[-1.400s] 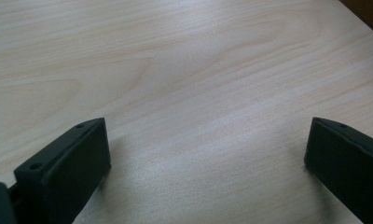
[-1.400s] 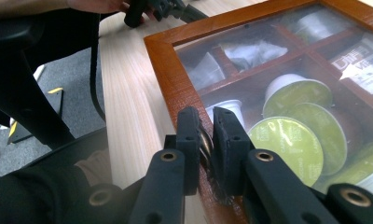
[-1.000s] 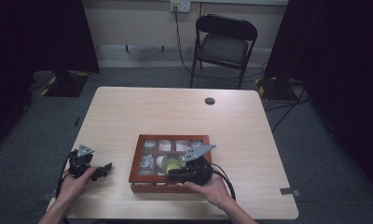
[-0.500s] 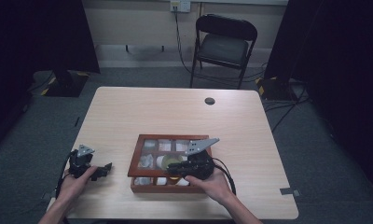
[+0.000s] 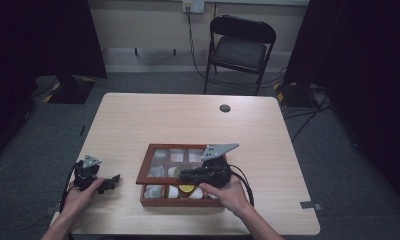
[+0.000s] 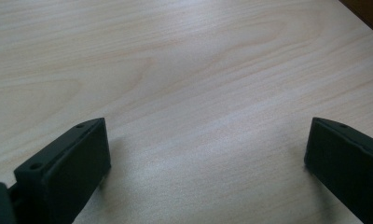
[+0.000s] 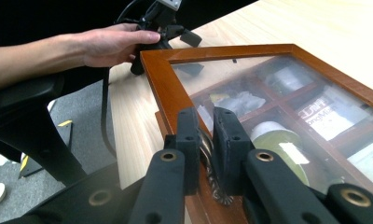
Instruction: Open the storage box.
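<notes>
A brown wooden box point(image 5: 180, 202) with a glass lid stands on the table near its front edge. Packets and a round yellow-green item lie in its compartments. My right gripper point(image 5: 182, 175) reaches over the box from the right. In the right gripper view its jaws point(image 7: 208, 140) are shut on a small ridged metal clasp point(image 7: 216, 189) at the edge of the lid's frame point(image 7: 156, 88), and the lid looks tilted up. My left gripper point(image 5: 112, 181) rests on the table to the left of the box. Its jaws stand wide apart over bare wood point(image 6: 198, 93).
A small black disc point(image 5: 225, 108) lies near the table's far edge. A folding chair point(image 5: 240, 45) stands beyond the table. The person's left hand point(image 7: 114, 44) holds the left gripper point(image 7: 191, 53) close to the box's corner.
The right gripper has shifted a little up and to the right in the high view, its jaws staying on the lid's edge. The left gripper has kept still.
</notes>
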Tool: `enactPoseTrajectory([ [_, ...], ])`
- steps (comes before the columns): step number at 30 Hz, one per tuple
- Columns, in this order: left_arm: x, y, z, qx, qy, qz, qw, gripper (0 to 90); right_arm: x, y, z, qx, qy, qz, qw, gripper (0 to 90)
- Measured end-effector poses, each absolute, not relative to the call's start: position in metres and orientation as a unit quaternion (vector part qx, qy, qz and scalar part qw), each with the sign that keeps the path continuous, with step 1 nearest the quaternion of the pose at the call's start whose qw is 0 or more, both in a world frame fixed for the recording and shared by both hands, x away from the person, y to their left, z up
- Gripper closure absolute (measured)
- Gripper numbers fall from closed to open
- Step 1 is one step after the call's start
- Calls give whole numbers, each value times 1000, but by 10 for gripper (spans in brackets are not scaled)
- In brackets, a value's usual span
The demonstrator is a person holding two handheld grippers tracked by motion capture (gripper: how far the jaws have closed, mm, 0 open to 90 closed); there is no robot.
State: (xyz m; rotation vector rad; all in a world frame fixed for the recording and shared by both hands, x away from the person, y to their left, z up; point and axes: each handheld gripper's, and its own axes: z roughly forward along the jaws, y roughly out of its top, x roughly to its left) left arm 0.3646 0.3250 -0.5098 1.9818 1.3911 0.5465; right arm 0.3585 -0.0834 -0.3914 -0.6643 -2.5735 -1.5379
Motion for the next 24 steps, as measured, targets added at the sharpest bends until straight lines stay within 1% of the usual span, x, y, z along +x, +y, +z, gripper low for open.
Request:
enactPoseTrajectory([
  [24, 365, 325, -510, 755, 530, 209, 324, 0, 368, -84, -376, -230, -829, -508, 40, 812],
])
